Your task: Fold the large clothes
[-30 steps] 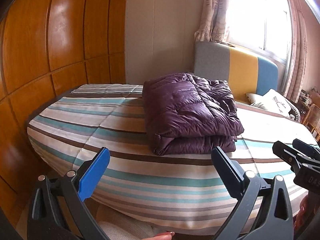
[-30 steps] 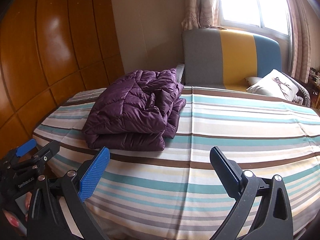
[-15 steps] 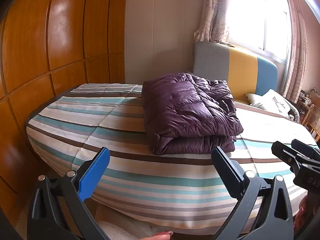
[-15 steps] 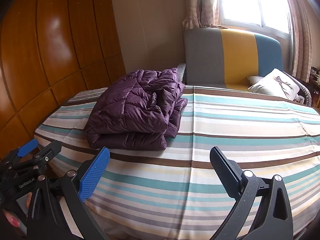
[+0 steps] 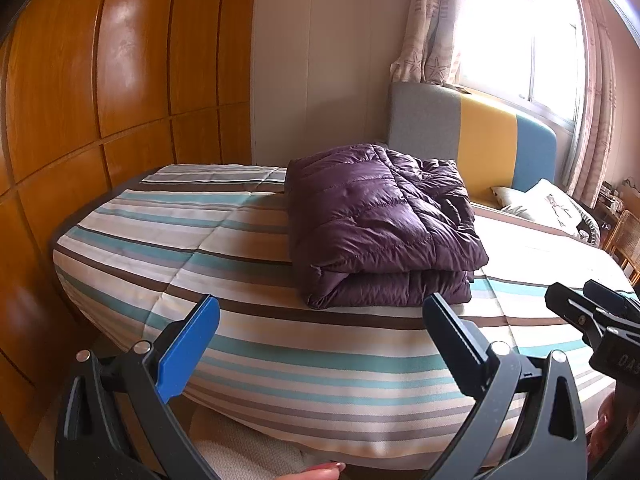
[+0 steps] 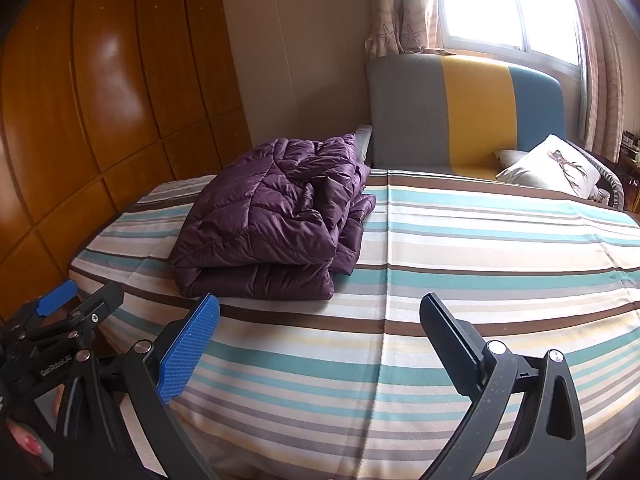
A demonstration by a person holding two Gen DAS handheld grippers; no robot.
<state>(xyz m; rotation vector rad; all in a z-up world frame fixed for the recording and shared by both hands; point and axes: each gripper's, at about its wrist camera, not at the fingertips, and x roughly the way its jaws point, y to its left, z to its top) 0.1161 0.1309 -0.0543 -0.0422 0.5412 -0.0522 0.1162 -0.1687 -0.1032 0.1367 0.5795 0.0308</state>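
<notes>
A purple quilted down jacket (image 5: pixel 380 224) lies folded in a thick stack on the striped bed (image 5: pixel 224 240); it also shows in the right wrist view (image 6: pixel 272 220). My left gripper (image 5: pixel 320 312) is open and empty, held back at the bed's near edge, short of the jacket. My right gripper (image 6: pixel 320 312) is open and empty, at the near edge, to the right of the jacket. Each gripper shows in the other's view: the right one (image 5: pixel 592 312) at the right edge, the left one (image 6: pixel 80 300) at the lower left.
A wooden wardrobe wall (image 5: pixel 100 80) stands close on the left. A grey, yellow and blue headboard (image 6: pixel 472 112) and a white pillow (image 6: pixel 552 168) are at the far end, under a bright window (image 6: pixel 500 4) with curtains. The bed's striped cover (image 6: pixel 480 248) stretches right of the jacket.
Both grippers have drifted back and slightly up from the bed. The jacket has not moved. Both stay open.
</notes>
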